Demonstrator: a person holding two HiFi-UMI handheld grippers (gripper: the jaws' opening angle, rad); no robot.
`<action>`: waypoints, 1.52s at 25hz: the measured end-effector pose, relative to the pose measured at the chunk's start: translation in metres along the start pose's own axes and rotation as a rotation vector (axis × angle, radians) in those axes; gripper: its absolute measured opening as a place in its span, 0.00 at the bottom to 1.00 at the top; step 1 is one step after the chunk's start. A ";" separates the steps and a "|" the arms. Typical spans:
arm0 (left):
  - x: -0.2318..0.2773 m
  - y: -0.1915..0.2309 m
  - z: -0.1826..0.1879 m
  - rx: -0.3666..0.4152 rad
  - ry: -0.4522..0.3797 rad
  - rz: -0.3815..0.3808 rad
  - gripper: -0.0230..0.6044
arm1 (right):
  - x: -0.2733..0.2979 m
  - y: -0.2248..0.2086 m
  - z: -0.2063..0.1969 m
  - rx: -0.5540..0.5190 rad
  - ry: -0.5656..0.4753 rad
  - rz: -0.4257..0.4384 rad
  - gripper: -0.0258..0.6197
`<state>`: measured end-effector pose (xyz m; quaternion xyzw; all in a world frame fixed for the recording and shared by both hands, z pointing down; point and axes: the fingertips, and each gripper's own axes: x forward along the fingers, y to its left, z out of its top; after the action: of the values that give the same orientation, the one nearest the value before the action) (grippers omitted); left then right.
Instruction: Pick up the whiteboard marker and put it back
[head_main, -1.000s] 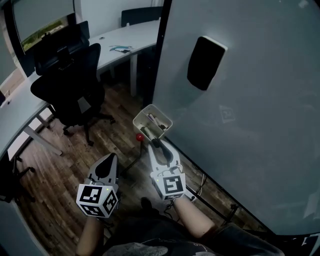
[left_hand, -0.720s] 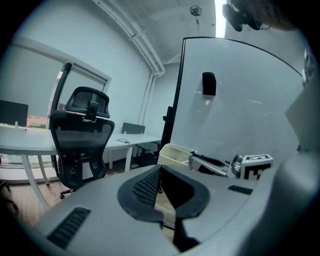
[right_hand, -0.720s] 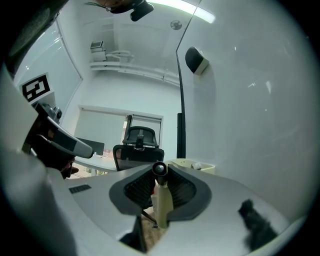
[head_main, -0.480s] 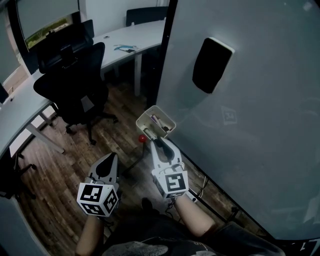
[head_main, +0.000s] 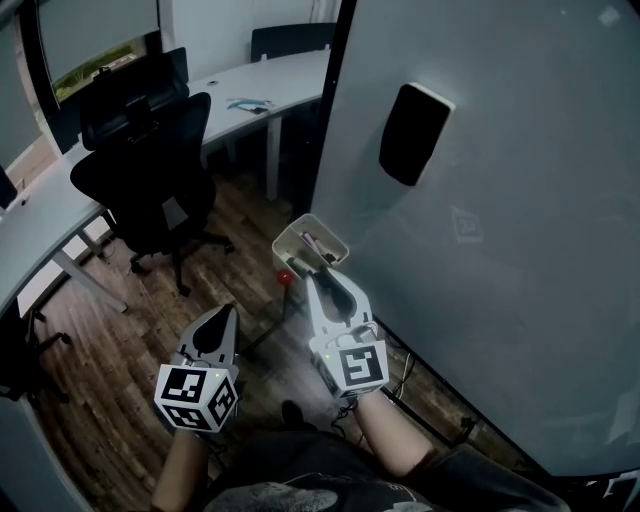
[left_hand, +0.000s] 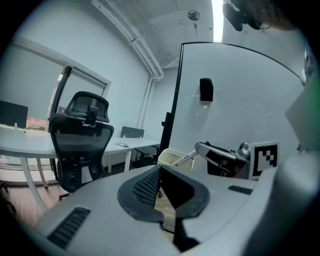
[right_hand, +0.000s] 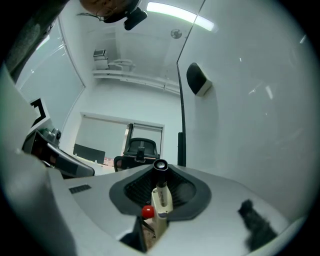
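Note:
The whiteboard marker (right_hand: 161, 197), a cream barrel with a black cap, stands between the pads of my right gripper (right_hand: 160, 192), which is shut on it. In the head view the right gripper (head_main: 318, 285) is just in front of the cream pen tray (head_main: 312, 240) fixed to the whiteboard (head_main: 520, 250). From the left gripper view the marker (left_hand: 186, 158) sticks out of those jaws over the tray (left_hand: 171, 157). My left gripper (head_main: 219, 318) hangs lower left over the floor, shut with nothing in it.
A black eraser (head_main: 410, 133) sticks to the whiteboard above the tray. A small red object (head_main: 285, 276) sits below the tray. A black office chair (head_main: 150, 180) and white desks (head_main: 250, 85) stand to the left on the wooden floor (head_main: 110, 340).
My right gripper has closed on the marker and risen a little beside the tray. The left gripper has stayed where it was.

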<state>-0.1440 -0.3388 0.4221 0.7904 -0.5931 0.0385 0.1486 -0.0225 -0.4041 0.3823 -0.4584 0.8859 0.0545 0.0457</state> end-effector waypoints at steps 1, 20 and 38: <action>-0.002 -0.002 0.001 0.002 -0.004 -0.004 0.06 | -0.003 0.000 0.007 -0.002 -0.013 -0.005 0.16; -0.104 -0.045 0.001 0.034 -0.066 -0.090 0.06 | -0.114 0.050 0.078 -0.035 -0.088 -0.080 0.16; -0.199 -0.076 -0.035 0.025 -0.048 -0.168 0.06 | -0.225 0.113 0.083 -0.054 -0.032 -0.150 0.16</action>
<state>-0.1264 -0.1252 0.3941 0.8397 -0.5277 0.0144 0.1275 0.0171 -0.1458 0.3361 -0.5234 0.8465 0.0821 0.0516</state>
